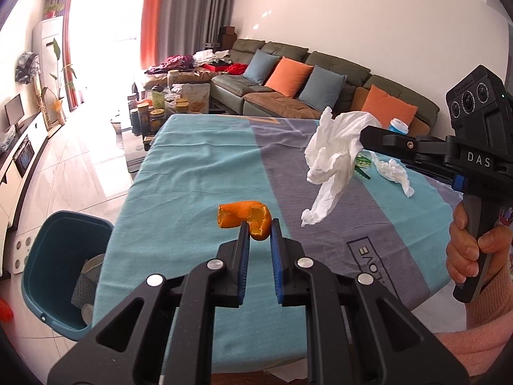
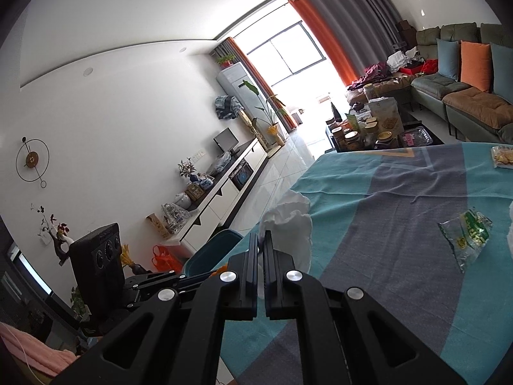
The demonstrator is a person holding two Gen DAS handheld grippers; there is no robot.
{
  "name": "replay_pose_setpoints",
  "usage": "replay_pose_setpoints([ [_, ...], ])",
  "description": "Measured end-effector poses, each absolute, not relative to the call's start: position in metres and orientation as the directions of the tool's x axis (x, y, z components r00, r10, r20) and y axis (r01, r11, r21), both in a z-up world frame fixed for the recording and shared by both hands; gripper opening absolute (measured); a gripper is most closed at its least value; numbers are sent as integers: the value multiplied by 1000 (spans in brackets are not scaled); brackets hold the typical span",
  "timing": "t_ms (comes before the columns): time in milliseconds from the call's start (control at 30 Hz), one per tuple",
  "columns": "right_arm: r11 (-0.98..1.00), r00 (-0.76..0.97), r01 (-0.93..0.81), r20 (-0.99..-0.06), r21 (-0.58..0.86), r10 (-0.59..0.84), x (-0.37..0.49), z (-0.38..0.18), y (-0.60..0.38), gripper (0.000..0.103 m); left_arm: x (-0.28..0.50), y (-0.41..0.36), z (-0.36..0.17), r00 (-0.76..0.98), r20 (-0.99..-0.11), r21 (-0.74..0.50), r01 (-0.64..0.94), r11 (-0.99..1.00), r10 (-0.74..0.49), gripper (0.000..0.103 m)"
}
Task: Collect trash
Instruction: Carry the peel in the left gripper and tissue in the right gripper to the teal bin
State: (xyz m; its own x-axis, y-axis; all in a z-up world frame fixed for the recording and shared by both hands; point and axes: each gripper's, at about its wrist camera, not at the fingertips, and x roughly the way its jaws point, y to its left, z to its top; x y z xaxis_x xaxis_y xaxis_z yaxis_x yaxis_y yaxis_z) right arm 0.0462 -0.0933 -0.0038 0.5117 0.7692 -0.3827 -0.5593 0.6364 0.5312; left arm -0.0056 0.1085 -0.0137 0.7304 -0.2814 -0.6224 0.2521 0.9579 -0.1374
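Note:
In the left wrist view my left gripper (image 1: 259, 226) has its jaws closed on an orange peel (image 1: 243, 216), held just above the blue and grey tablecloth (image 1: 179, 192). My right gripper (image 1: 364, 136) is shut on a crumpled white tissue (image 1: 333, 157) and holds it in the air over the table. In the right wrist view the same tissue (image 2: 288, 224) bulges from the shut right gripper (image 2: 261, 235). A second tissue (image 1: 396, 173) and a green clear wrapper (image 2: 468, 235) lie on the table. A teal bin (image 1: 61, 266) stands on the floor at the table's left edge.
A snack packet (image 2: 501, 157) lies at the table's far right. A coffee table with jars (image 1: 157, 112) stands beyond the table, a green sofa with cushions (image 1: 288, 83) behind it. A white TV cabinet (image 2: 224, 189) runs along the left wall.

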Motion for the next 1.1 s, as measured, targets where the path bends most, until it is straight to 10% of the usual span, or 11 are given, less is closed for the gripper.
replay_pose_setpoints([
  [1100, 444, 243, -699, -398, 561, 885, 91, -7, 80, 2, -20, 268, -8, 780, -626, -94, -93, 991, 14, 13],
])
